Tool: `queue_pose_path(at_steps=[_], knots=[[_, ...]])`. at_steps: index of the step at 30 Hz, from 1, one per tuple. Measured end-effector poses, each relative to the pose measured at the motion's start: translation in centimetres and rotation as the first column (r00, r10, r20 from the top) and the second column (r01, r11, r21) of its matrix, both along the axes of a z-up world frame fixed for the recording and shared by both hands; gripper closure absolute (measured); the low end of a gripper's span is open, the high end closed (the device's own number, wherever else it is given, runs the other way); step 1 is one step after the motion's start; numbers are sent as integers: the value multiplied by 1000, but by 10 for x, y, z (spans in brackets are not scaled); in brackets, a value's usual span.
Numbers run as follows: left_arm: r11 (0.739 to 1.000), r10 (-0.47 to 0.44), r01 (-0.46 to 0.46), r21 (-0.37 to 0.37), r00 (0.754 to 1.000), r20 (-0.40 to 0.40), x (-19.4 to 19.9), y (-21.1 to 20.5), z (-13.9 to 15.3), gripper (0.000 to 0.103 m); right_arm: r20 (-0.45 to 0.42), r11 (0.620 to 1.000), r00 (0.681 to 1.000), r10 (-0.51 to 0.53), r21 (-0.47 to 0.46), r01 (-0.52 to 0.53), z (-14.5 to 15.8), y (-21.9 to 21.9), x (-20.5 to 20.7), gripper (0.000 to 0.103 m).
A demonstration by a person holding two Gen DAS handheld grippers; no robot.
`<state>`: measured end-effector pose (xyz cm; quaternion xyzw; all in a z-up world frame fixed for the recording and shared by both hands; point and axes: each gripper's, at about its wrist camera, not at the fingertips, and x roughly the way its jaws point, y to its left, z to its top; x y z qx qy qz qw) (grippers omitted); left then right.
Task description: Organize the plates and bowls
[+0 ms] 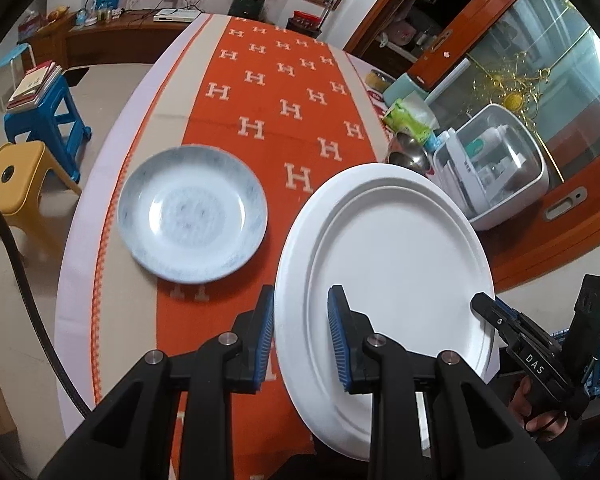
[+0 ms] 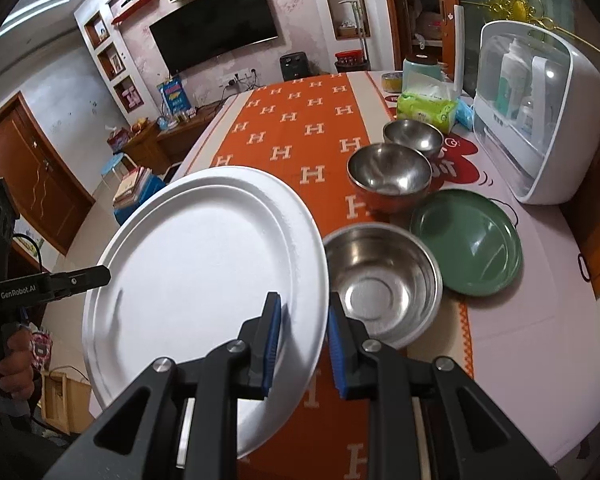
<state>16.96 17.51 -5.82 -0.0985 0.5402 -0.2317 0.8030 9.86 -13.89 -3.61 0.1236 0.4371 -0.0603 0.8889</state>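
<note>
Left gripper (image 1: 300, 336): I have it clamped on my white plate's (image 1: 392, 264) left rim; "GenRobot.AI" shows on its finger in the right view.
White plate: I hold it lifted, tilted above the orange H-patterned runner (image 1: 284, 92).
Blue-grey plate (image 1: 192, 214): resting on the runner, left of the white plate.
Right gripper (image 2: 304, 344): clamped on the plate's right rim; I read "DAS" on it.
Steel bowl (image 2: 384, 280): just right of the plate.

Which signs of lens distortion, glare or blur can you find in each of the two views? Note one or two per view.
Left wrist view: the orange table runner bows outward, black corners frame the picture, and the blue-grey plate looks slightly soft. Right wrist view: the walls and television curve, bright glints sit in the steel bowl, and the white plate is nearly washed out.
</note>
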Motion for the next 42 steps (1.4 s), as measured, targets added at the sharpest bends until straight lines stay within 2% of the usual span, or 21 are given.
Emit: queue_pose_path(at_steps=[16, 20, 23, 29, 34, 42], knots=[[995, 13, -11, 100, 1000, -17, -73, 8, -21, 78, -97, 996, 992, 82, -18, -84, -29, 23, -50, 78], [985, 4, -2, 170, 1000, -16, -91, 7, -35, 78, -113, 991, 988, 104, -75, -112, -38, 38, -63, 75], [980, 4, 0, 201, 1000, -17, -101, 9, -48, 78, -127, 993, 988, 93, -62, -101, -54, 41, -69, 75], [979, 8, 5, 202, 998, -61, -114, 10, -72, 78, -187, 999, 982, 42, 4, -42, -91, 35, -77, 75], [979, 12, 12, 202, 993, -120, -115, 0, -97, 78, -226, 1000, 974, -12, 6, 14, -115, 31, -81, 74], [962, -15, 45, 268, 993, -114, -103, -24, -118, 78, -266, 997, 961, -71, -24, 66, -139, 21, -73, 73]])
